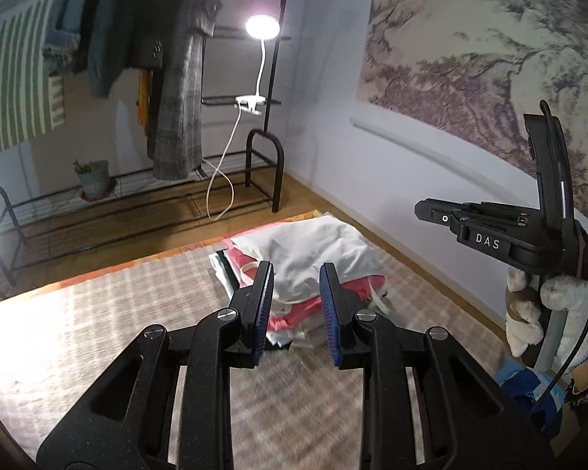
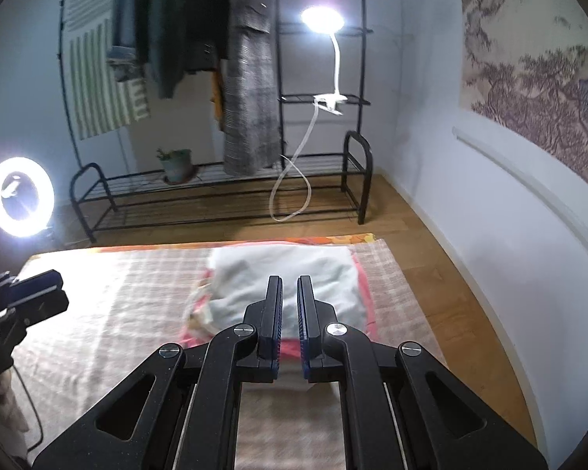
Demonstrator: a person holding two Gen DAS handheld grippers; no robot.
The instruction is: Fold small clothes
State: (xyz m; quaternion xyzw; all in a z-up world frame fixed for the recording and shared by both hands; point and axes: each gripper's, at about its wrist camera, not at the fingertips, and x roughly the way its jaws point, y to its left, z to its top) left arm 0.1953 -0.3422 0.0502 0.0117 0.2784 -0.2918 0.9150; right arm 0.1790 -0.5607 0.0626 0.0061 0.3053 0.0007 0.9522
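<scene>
A stack of folded small clothes lies on the checked cloth (image 1: 98, 313) at its far right. A white garment (image 1: 313, 250) is on top, over pink ones (image 1: 290, 313). My left gripper (image 1: 296, 286) is open and empty, above the near side of the stack. In the right wrist view the white garment (image 2: 286, 270) tops the pink layers (image 2: 364, 290). My right gripper (image 2: 289, 293) hovers over the stack with its jaws a narrow gap apart and nothing between them. The right gripper also shows in the left wrist view (image 1: 443, 217), raised at the right. The left gripper (image 2: 31, 293) shows at the left edge.
A black clothes rack (image 2: 215, 196) with hanging garments, a potted plant (image 2: 176, 164) and a clip lamp (image 2: 321, 19) stands at the back. A ring light (image 2: 19, 196) glows at the left. A wall (image 2: 470, 215) with a landscape mural runs along the right. Stuffed toys (image 1: 529, 313) sit at the right.
</scene>
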